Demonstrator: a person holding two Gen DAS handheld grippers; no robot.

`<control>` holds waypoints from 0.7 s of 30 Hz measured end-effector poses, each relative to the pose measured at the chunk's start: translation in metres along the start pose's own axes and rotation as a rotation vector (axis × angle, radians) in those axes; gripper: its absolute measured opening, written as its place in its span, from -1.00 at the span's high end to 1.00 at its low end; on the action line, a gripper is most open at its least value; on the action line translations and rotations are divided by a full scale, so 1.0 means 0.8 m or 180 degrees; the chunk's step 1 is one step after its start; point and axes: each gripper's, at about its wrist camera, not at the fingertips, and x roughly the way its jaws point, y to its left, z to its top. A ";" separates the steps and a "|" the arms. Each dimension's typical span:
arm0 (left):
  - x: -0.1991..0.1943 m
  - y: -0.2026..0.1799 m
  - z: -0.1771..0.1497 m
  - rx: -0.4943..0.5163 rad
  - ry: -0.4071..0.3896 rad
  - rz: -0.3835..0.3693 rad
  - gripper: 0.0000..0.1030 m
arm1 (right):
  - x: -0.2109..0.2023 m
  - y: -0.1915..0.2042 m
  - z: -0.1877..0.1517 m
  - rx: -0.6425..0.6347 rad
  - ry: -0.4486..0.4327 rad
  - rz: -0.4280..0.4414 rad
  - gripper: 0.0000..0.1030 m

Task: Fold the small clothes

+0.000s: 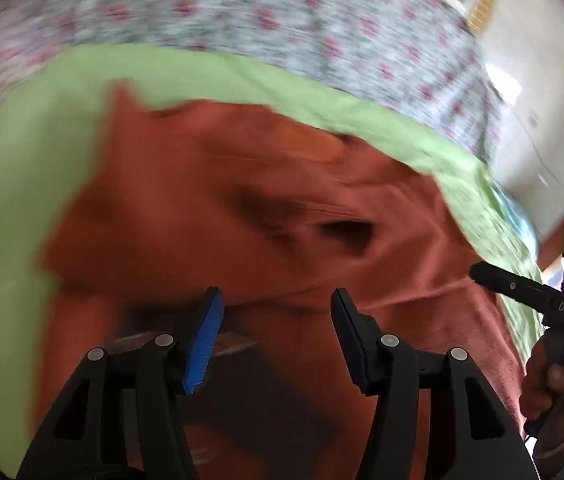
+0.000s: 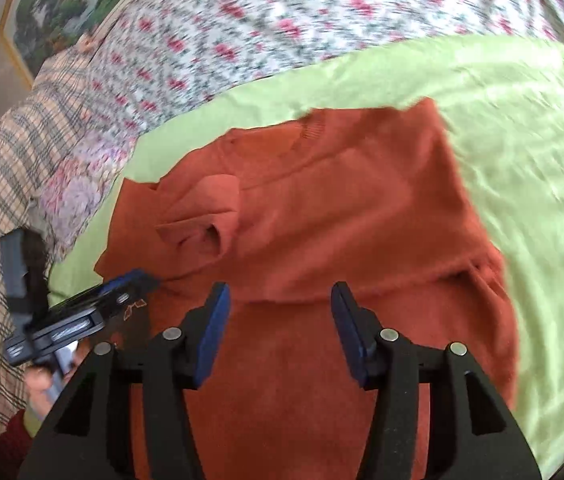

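- The left gripper [image 1: 278,316] hangs released, jaws apart with nothing between them, over the rust-orange knitted garment [image 1: 266,208], which lies just ahead of and beneath it on the light green sheet [image 1: 6,200].
- The right gripper [image 2: 280,312] is likewise unclenched and empty, the fabric's folded edge just beyond its fingertips.
- To fold well, each gripper should probably pinch one layer edge only (the rumpled sleeve [image 2: 202,216] ahead-left of the right gripper needs flattening first).
- Count: one garment, one green sheet, two grippers, one floral bedcover [image 2: 282,20] farther ahead.
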 end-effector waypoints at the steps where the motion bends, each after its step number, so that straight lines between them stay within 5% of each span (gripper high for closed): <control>1: -0.007 0.017 -0.001 -0.0078 -0.0032 0.0137 -0.09 | 0.007 0.006 0.004 -0.0051 0.0022 0.0009 -0.05; 6: -0.017 0.095 0.001 -0.0280 -0.0033 0.0778 -0.09 | 0.063 0.066 0.033 -0.0644 0.0180 -0.0020 -0.13; 8: -0.009 0.109 0.005 -0.0356 0.0020 0.0806 -0.09 | 0.091 0.094 0.039 -0.1016 0.0261 -0.0156 -0.31; 13: 0.021 0.110 0.020 -0.0352 0.0095 0.0866 -0.09 | 0.150 0.138 0.039 -0.1843 0.0268 -0.0655 -0.32; 15: 0.026 0.107 0.025 -0.0323 0.0071 0.0893 -0.09 | 0.164 0.146 0.042 -0.1980 0.0163 -0.0744 0.00; 16: 0.029 0.106 0.029 -0.0330 0.0057 0.0903 -0.09 | 0.167 0.145 0.046 -0.1965 0.0145 -0.0743 0.79; 21: 0.043 0.104 0.046 -0.0377 -0.0006 0.0928 -0.09 | 0.127 0.089 0.082 -0.1003 -0.0072 -0.0506 0.90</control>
